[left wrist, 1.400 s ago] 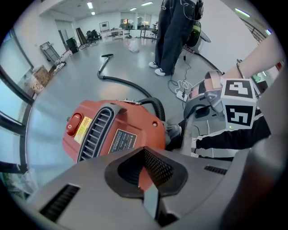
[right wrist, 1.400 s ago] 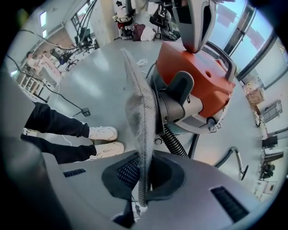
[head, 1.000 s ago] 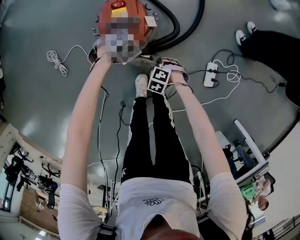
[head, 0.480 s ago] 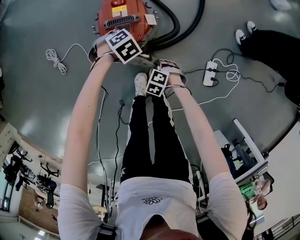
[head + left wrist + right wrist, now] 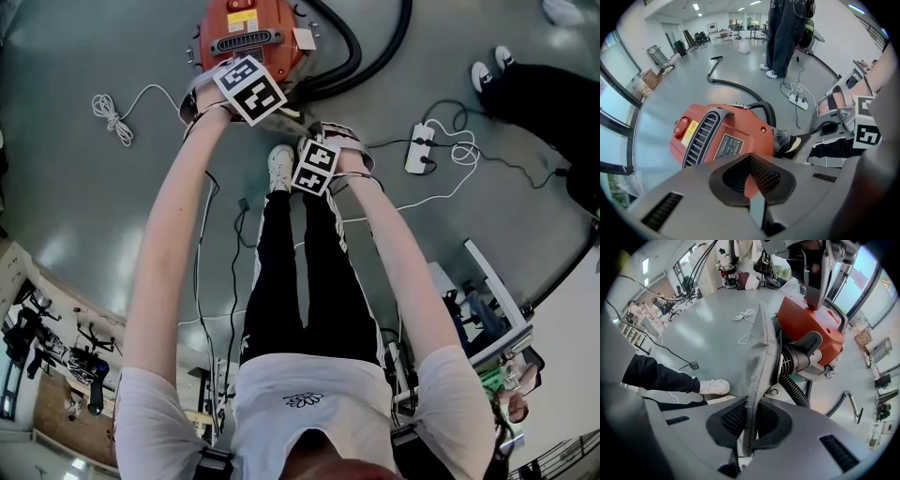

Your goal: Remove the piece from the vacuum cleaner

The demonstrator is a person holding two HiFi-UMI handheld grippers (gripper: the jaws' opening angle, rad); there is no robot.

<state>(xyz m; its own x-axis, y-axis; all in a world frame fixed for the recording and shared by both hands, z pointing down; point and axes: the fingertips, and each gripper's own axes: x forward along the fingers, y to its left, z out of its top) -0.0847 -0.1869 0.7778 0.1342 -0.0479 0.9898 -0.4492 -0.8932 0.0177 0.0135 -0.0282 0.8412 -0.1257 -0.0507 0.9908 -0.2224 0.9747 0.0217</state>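
Polished grey floor (image 5: 103, 216) of a large open hall, with windows (image 5: 618, 103) along one wall. A red vacuum cleaner (image 5: 246, 33) stands on the floor, its black hose (image 5: 370, 52) curving away. A white power strip (image 5: 419, 150) and a coiled white cable (image 5: 111, 117) lie well apart. Right gripper (image 5: 749, 425): jaws pinching the lower edge of the flat grey piece (image 5: 761, 348), held upright just beside the cleaner's hose end. Left gripper (image 5: 751, 180): jaws drawn almost together near the cleaner's top, nothing between them

Bright even indoor light, sharp focus, strong fisheye distortion
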